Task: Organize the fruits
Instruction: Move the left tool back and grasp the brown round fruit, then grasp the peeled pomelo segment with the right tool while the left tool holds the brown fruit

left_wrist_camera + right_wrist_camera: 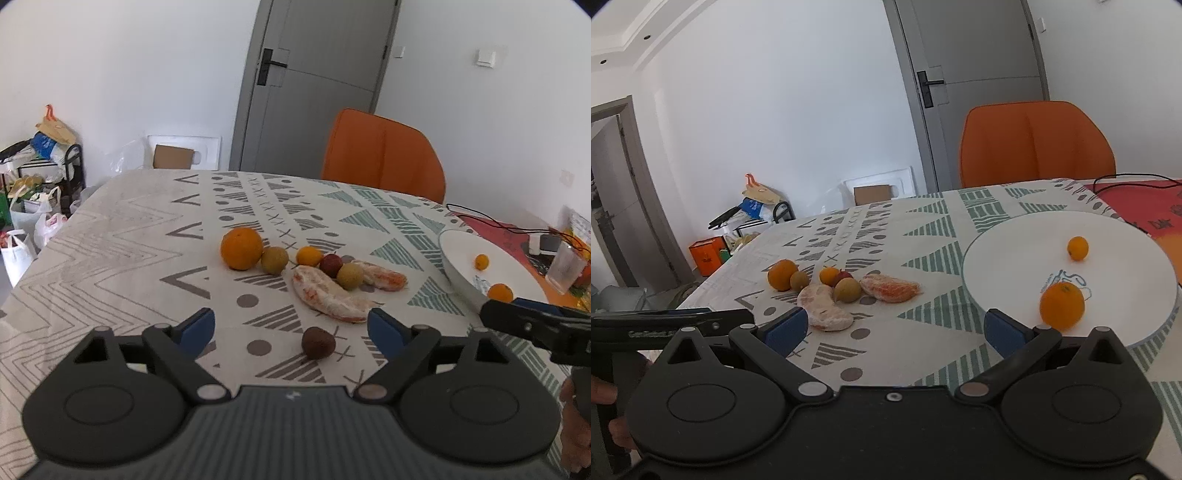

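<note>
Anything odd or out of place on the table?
Two peeled citrus segments lie bare on the tablecloth among whole fruit. One dark fruit sits apart from the cluster. The plate holds only two oranges.

A bench covered by a patterned cloth is seen. A cluster of fruit lies on it: a large orange, two brownish-green round fruits, a small orange, a red fruit and two peeled citrus pieces. A dark brown fruit lies apart, nearer. A white plate rests to the right.
</note>
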The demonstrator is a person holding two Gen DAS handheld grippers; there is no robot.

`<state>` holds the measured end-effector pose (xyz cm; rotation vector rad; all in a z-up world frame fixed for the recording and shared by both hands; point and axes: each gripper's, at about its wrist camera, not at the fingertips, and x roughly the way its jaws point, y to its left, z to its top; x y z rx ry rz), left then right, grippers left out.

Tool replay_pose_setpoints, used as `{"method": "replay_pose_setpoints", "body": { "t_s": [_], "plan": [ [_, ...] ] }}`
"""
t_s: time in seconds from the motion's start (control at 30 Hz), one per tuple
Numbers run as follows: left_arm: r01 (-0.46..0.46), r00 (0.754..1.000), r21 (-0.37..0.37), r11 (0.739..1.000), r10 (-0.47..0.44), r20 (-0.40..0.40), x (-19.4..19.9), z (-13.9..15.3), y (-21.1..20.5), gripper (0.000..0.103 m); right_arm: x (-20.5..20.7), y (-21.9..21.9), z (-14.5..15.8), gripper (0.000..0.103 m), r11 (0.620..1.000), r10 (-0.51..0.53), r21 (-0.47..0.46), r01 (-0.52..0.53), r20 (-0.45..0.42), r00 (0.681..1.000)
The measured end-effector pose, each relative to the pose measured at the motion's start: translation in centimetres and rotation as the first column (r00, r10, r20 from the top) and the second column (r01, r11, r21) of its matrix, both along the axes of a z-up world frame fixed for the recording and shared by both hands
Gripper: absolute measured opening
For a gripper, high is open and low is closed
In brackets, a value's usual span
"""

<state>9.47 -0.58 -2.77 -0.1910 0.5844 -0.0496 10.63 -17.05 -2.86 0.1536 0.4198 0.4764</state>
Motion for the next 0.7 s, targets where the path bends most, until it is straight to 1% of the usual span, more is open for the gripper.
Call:
{"method": "replay_pose_setpoints", "body": {
  "t_s": [0.13,0.2,0.27,0.3,0.33,0.37,0.53,0.6,0.7],
  "plan": [
    [0.009,1.0,-0.002,1.0,-0.009,-0.019,0.6,-0.7,-0.4,0.077,0.2,0.2,-0.4,0.103,1.0,0.013,-0.007,-0.013,-0.008,1.0],
    [0.015,1.0,0.0,1.0,-0.015,-0.026,0.8,-1.0,-0.6,0.071,0.5,0.4,-0.6,0.102,1.0,0.018,-0.016,-0.018,-0.015,1.0],
    [0.018,0.999,0.002,1.0,-0.018,-0.041,1.1,-1.3,-0.8,0.059,0.7,0.6,-0.8,0.102,1.0,0.025,-0.018,-0.026,-0.022,0.999],
    [0.017,0.999,0.004,1.0,-0.016,-0.049,1.3,-1.5,-0.9,0.055,0.9,0.8,-0.9,0.102,0.999,0.031,-0.02,-0.031,-0.026,0.999],
    [0.018,0.998,0.004,1.0,-0.017,-0.056,1.5,-1.8,-0.9,0.047,1.0,1.0,-1.0,0.102,0.999,0.034,-0.022,-0.035,-0.029,0.999],
    [0.024,0.998,0.0,1.0,-0.024,-0.062,1.7,-1.9,-1.0,0.043,1.1,1.1,-1.0,0.102,0.999,0.038,-0.024,-0.039,-0.031,0.999],
    [0.032,0.997,0.011,0.999,-0.031,-0.068,2.3,-2.5,-1.3,0.031,1.8,1.9,-1.1,0.102,0.998,0.055,-0.033,-0.056,-0.037,0.998],
    [0.037,0.997,0.014,0.999,-0.036,-0.062,2.4,-2.7,-1.3,0.022,2.1,2.3,-1.1,0.102,0.997,0.064,-0.035,-0.065,-0.041,0.997],
    [0.029,0.998,0.007,1.0,-0.029,-0.053,2.3,-2.7,-0.9,0.022,2.4,2.9,-1.2,0.102,0.996,0.077,-0.041,-0.079,-0.05,0.996]
  ]
}}
